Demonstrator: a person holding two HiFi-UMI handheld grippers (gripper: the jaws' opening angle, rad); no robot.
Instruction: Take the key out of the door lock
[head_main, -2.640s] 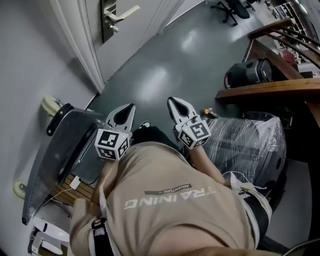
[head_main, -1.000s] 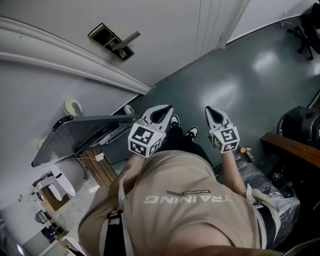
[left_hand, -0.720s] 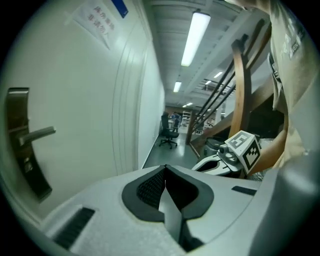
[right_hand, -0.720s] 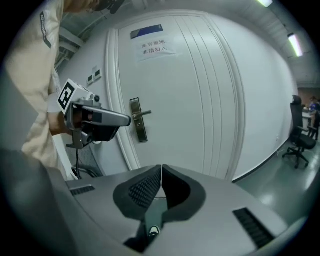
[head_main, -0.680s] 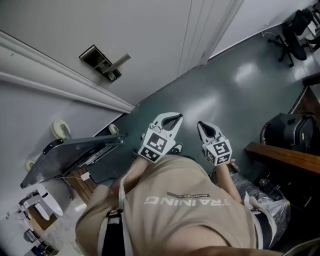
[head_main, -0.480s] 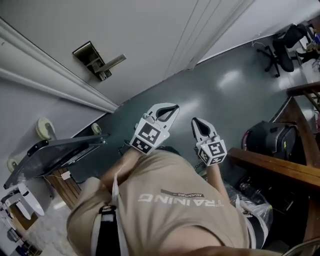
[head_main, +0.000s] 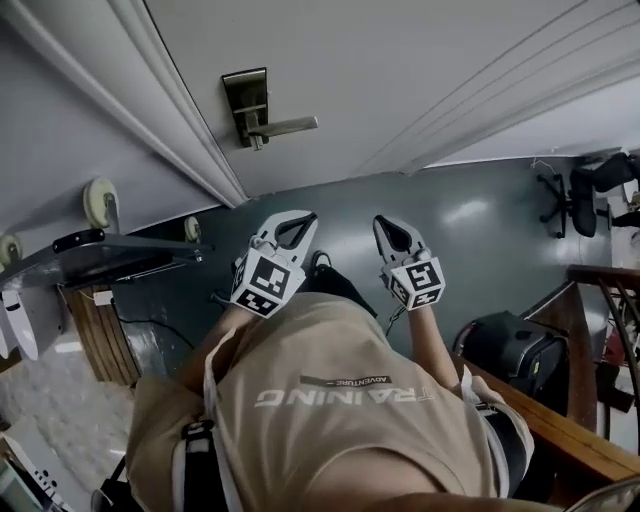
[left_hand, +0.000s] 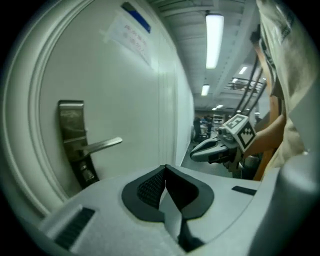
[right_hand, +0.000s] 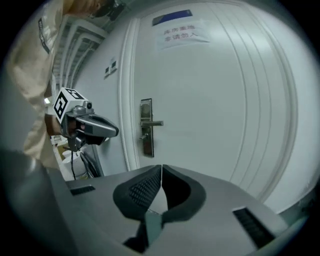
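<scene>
Left gripper view: well short of the door lock (left_hand: 73, 131), with the key (left_hand: 89, 175) seemingly poking outward just under its lever (left_hand: 102, 145), left gripper (left_hand: 165, 169) nearer than right gripper (right_hand: 161, 167), both pinched together on nothing.

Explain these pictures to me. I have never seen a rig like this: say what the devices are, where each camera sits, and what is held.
A person stands at a white door, holding a two-jaw gripper in each hand: left gripper, right gripper. One picture looks down from a head camera; the other two look along each gripper's jaws. Both pairs of jaws are shut, holding nothing. Ahead is the lock plate with its lever handle; I cannot make out the key.
</scene>
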